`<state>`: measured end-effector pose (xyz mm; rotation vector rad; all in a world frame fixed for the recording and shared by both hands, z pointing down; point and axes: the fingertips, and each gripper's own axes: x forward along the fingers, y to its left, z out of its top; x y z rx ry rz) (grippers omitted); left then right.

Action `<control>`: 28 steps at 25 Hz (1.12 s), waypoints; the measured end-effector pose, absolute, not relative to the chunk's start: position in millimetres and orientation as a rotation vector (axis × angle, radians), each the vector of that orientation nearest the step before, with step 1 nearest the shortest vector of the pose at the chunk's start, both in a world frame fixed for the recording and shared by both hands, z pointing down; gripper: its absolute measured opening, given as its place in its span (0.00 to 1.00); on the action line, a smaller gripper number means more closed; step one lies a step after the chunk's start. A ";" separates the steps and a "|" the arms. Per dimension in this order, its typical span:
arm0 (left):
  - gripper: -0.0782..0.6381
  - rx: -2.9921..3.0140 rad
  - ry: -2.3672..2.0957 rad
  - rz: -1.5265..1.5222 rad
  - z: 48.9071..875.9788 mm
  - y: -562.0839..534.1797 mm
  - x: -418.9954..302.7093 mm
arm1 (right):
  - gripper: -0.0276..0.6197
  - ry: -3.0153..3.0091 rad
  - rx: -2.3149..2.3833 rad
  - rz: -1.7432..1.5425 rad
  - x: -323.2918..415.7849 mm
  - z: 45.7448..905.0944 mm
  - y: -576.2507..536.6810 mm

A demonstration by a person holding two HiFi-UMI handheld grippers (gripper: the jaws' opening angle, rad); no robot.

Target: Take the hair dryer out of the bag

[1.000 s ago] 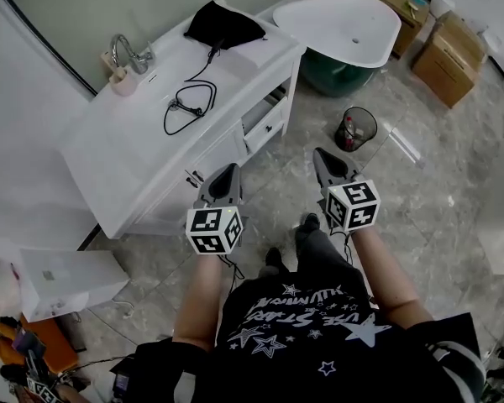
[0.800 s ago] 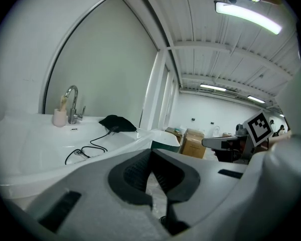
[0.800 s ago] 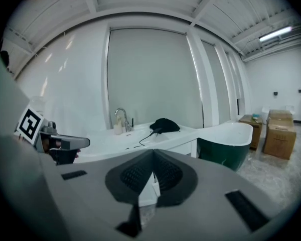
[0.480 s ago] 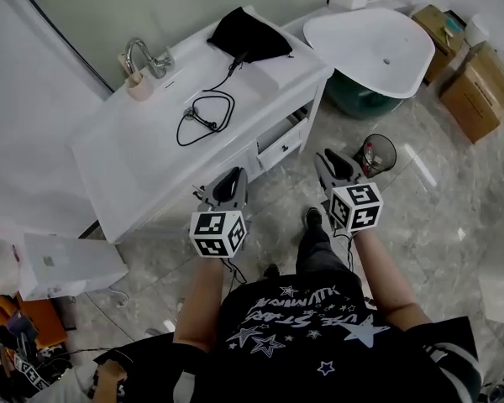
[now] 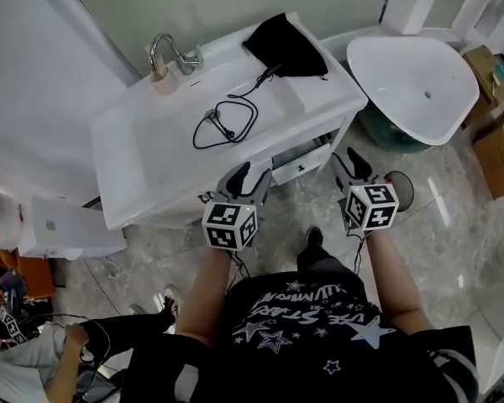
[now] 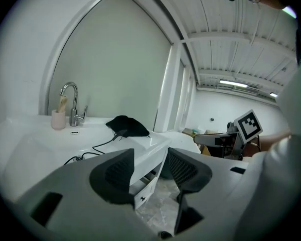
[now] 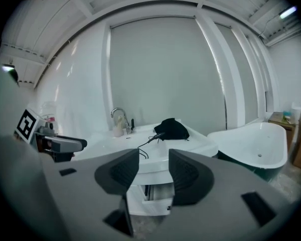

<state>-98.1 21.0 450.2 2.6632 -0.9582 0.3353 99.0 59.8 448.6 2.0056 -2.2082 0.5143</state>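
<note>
A black bag (image 5: 286,47) lies at the far right end of the white vanity top (image 5: 151,154). A black cord (image 5: 227,124) runs out of it and loops on the counter. The hair dryer itself is hidden. The bag (image 6: 126,126) shows ahead in the left gripper view and, with the bag (image 7: 170,128) small and distant, in the right gripper view. My left gripper (image 5: 250,175) hangs at the vanity's front edge; my right gripper (image 5: 351,158) is off its right front corner. Both are well short of the bag. Both have just been opening and hold nothing.
A chrome faucet (image 5: 170,53) and a small cup (image 5: 160,78) stand at the counter's back. A drawer (image 5: 307,162) below is partly pulled out. A white bathtub (image 5: 416,86) stands to the right, cardboard boxes (image 5: 497,141) beyond it. Another person's arm (image 5: 76,355) is at lower left.
Both grippers have come forward to the vanity's front edge, and the vanity now sits closer and more central. Their jaws, together a second ago, now stand apart.
</note>
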 end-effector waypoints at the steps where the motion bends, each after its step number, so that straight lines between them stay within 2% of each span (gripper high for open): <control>1: 0.43 2.655 -0.973 0.335 450.1 16.7 -93.6 | 0.33 -2.221 1.989 0.514 103.6 449.0 52.8; 10: 0.55 2.603 -1.045 0.371 454.0 -12.6 -38.9 | 0.34 -2.300 1.870 0.533 154.9 454.2 3.7; 19: 0.57 2.601 -1.063 0.428 457.9 -32.9 5.6 | 0.34 -2.329 1.801 0.568 194.1 465.7 -24.6; 28: 0.57 2.628 -1.021 0.460 469.9 -79.1 22.8 | 0.34 -2.312 1.784 0.565 195.7 474.9 -72.2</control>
